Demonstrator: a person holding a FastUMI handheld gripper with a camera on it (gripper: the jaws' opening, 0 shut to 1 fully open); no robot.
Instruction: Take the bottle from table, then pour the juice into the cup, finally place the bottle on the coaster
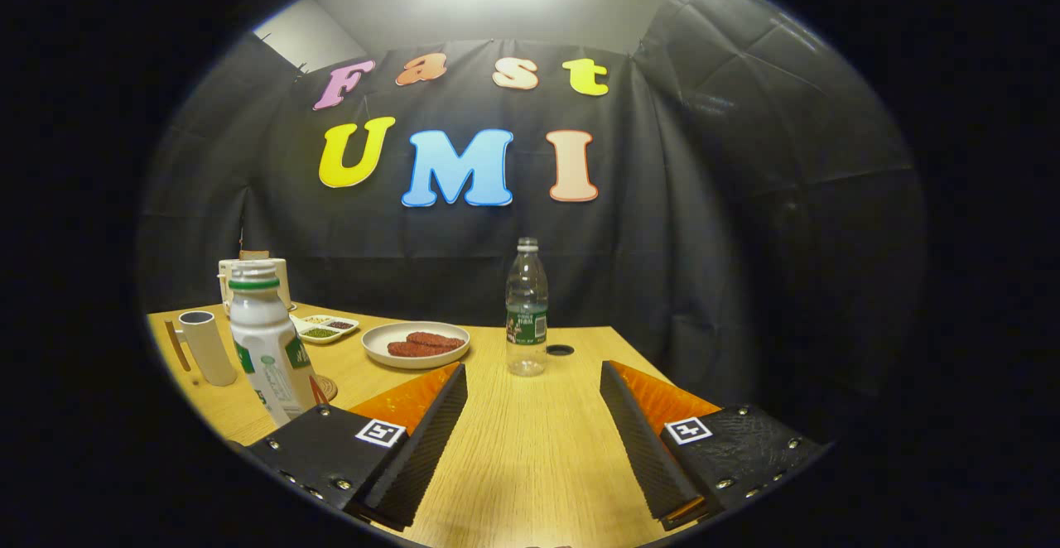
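Note:
A white juice bottle (267, 341) with a green neck band stands upright to the left of my left finger (431, 424). Its foot appears to rest on a round woven coaster (325, 387), whose edge peeks out beside it. The finger's housing hides the bottle's base. A pale cylindrical cup (207, 348) stands just left of the bottle, apart from it. My gripper (534, 382) hangs low over the wooden table (522, 457), open wide with nothing between its fingers.
A clear plastic water bottle (527, 308) stands straight ahead, just beyond the fingertips, with a small dark disc (560, 350) beside it. A plate (416, 344) of reddish patties, a small divided dish (325, 327) and a white appliance (252, 279) sit further back on the left.

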